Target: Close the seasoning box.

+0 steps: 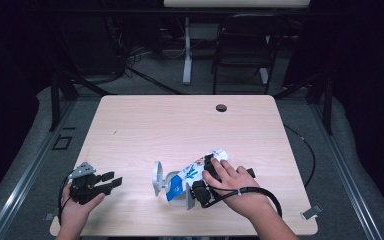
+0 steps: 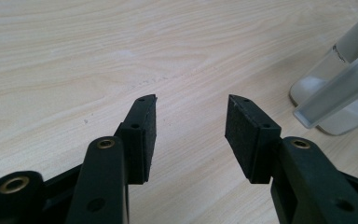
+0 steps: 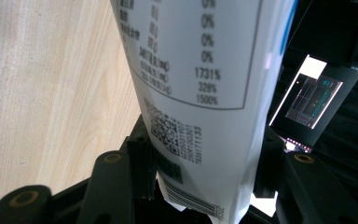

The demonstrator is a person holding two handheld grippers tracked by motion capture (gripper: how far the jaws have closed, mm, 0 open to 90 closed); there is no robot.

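Right gripper | I see jaws clamped around white printed pouch, tilted over worktop, possibly touching clear stand; hand hides pads | Left gripper wide, empty.

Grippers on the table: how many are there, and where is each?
2. The left gripper rests near the table's front left corner, open with nothing in it. The right gripper is front centre-right, closed around a white printed pouch tilted toward a clear container.
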